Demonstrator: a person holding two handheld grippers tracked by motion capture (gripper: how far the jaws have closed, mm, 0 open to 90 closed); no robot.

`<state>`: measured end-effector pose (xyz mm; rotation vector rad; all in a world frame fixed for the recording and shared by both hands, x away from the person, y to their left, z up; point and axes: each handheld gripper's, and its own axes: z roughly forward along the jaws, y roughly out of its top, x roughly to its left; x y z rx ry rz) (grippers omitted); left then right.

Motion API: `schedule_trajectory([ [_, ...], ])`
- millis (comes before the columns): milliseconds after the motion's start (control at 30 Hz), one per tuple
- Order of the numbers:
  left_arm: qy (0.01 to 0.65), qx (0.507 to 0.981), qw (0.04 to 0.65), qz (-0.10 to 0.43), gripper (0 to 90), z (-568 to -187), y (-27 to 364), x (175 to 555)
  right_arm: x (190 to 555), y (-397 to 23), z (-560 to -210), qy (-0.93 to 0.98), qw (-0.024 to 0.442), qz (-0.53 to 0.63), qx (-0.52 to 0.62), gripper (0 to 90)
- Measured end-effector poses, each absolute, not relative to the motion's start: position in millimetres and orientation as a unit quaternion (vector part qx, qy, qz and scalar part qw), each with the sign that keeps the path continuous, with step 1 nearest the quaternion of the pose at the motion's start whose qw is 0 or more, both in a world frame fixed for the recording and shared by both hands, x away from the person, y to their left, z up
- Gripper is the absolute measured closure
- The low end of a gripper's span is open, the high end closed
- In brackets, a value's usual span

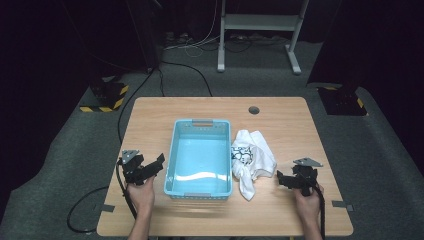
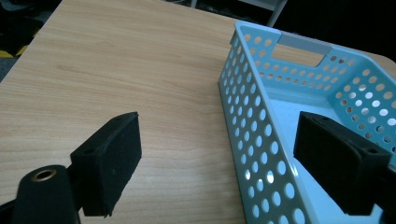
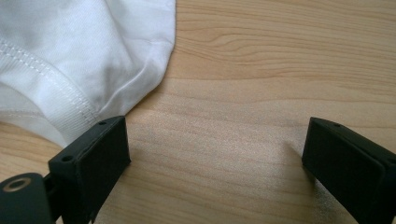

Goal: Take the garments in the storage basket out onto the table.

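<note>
Now both grippers wide, empty: left gripper point(image 1: 161, 161) straddles basket point(image 1: 171, 150) wall, right gripper point(image 1: 281, 179) beside white shirt point(image 1: 252, 157). Pinch thick fold, lift clear over rim.

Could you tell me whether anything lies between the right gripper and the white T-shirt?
Nothing visible does: the right gripper, jaws open, faces bare wooden table, and the white T-shirt lies crumpled just ahead, beside the blue basket.

Beyond my desk's point(image 1: 150, 112) far edge: a white frame point(image 1: 260, 22) on grey carpet point(image 1: 350, 145), striped blocks point(image 1: 106, 96) off the far-left corner.
</note>
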<state>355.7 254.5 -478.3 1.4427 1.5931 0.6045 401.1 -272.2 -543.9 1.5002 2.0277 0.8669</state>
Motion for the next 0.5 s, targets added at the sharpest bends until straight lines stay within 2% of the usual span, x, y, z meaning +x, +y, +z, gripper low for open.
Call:
schedule_trajectory([
  [500, 0.649, 0.579, 0.429, 0.241, 15.3, -487.3, 256.6, 357.4, 401.0, -272.2, -543.9, 0.739, 0.235, 0.316, 0.547, 7.0],
])
